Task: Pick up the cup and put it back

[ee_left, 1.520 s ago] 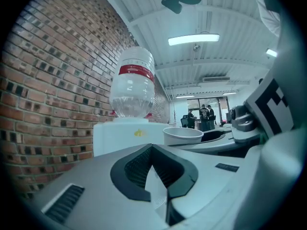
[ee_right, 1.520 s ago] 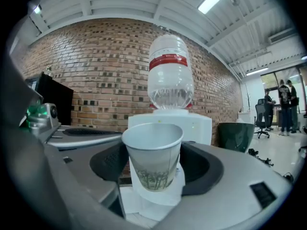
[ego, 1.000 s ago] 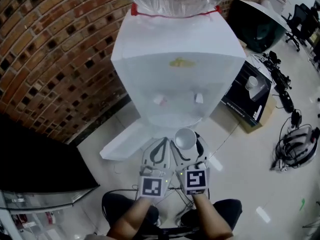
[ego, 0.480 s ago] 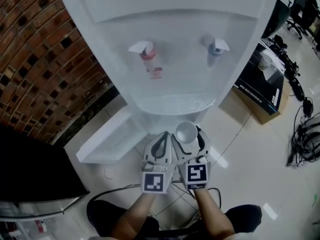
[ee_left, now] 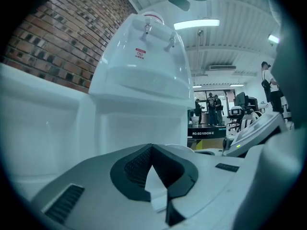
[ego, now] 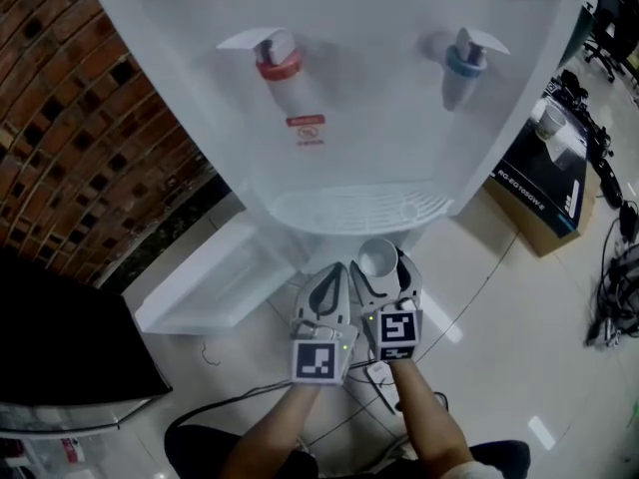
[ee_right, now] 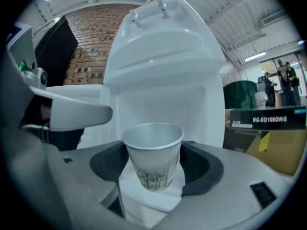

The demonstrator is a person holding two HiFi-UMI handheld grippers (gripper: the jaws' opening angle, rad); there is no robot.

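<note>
Right gripper view settles it: my right gripper (ee_right: 154,166) is clamped on the cup (ee_right: 153,152). Its dark ribbed pads press the cup's two sides, and the jaws stand wide to take it. The cup sits upright between them, held off the floor just in front of the water dispenser (ego: 349,88), a little out from its drip tray (ego: 354,208). My left gripper (ee_left: 152,150), equally near the dispenser's front, has its jaw tips brought together with nothing between them.

The cup is thin white paper, tapered, with a rolled rim and a plain pale inside. A faint print of bare trees runs round its lower wall, with no words that I can read. On the dispenser's front a small red-edged label (ego: 306,130) sits under the red tap (ego: 275,58); its print is too small to read. To the dispenser's right, a black carton (ego: 544,183) on the floor (ego: 499,297) reads "RG-EG105GW-E" in white.

The dispenser is smooth, glossy white plastic with a rounded front, and its blue tap (ego: 461,60) stands on the side opposite the red one. The drip tray is a curved ledge cut with fine slots. Left of the dispenser runs a rough red-brown brick wall (ego: 80,118). Around the dispenser's foot the floor is pale, shiny tile.
</note>
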